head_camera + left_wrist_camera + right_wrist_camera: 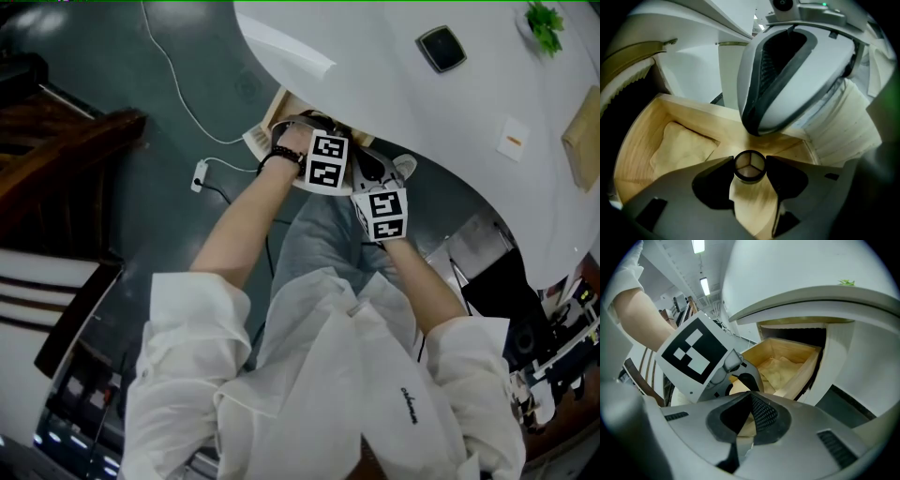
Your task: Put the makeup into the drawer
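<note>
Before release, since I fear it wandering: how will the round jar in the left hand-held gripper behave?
Round, so the jar would probably roll on the smooth wooden drawer. Small, so likely light; it looks rigid.

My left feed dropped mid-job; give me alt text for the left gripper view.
The left gripper grips a small round makeup jar over the open wooden drawer, which holds a beige cloth. The right gripper looms close above.
</note>
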The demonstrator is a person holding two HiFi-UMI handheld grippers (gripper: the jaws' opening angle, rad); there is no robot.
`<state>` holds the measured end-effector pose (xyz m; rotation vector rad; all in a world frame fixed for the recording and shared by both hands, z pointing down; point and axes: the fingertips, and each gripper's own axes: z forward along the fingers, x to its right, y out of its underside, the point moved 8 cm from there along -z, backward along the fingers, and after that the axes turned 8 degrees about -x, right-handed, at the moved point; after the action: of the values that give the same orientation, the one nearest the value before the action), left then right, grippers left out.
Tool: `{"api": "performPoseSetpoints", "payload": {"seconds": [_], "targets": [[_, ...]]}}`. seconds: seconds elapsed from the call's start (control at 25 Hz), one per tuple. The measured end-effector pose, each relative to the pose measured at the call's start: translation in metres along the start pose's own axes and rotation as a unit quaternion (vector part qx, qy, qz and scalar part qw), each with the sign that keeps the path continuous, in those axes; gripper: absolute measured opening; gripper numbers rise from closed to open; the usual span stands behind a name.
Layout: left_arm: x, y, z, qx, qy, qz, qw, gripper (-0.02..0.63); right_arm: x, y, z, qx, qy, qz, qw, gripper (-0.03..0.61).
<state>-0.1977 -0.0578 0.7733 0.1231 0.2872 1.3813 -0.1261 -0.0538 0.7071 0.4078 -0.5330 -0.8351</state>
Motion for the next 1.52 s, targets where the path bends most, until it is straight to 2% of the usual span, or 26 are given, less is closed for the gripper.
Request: {"api": "performPoseSetpoints", "payload": {"seconds": [0.68, 0.84, 0.96, 1.16, 1.32, 1.52], "targets": [[0.000, 0.006, 0.026, -0.012, 0.004, 0.009, 0.9999, 0.229, -0.002, 0.007, -0.001, -0.002, 0.001, 0.012, 1.000, 0.017], [0.000, 0.005, 0.025, -0.002, 0.016, 0.011, 0.9998, 0.258, -0.002, 0.006, -0.002, -0.001, 0.002, 0.013, 1.000, 0.017], [0.003, 0.003, 0.013, 0.013, 0.004, 0.028, 0.9995, 0.256, -0.002, 0.003, -0.007, 0.003, 0.003, 0.014, 1.000, 0.017], [0.014, -0.011, -0.026, 0.055, -0.036, 0.063, 0.9959, 0.151, -0.005, -0.005, -0.030, 0.020, 0.003, 0.010, 1.000, 0.017], [0.027, -0.020, -0.053, 0.059, -0.078, 0.097, 0.9905, 0.063, 0.001, -0.018, -0.061, 0.044, 0.013, 0.013, 0.999, 0.017], [0.032, -0.034, -0.088, 0.095, -0.123, 0.031, 0.9873, 0.031, 0.014, -0.030, -0.100, 0.068, 0.029, 0.021, 0.997, 0.017]]}}
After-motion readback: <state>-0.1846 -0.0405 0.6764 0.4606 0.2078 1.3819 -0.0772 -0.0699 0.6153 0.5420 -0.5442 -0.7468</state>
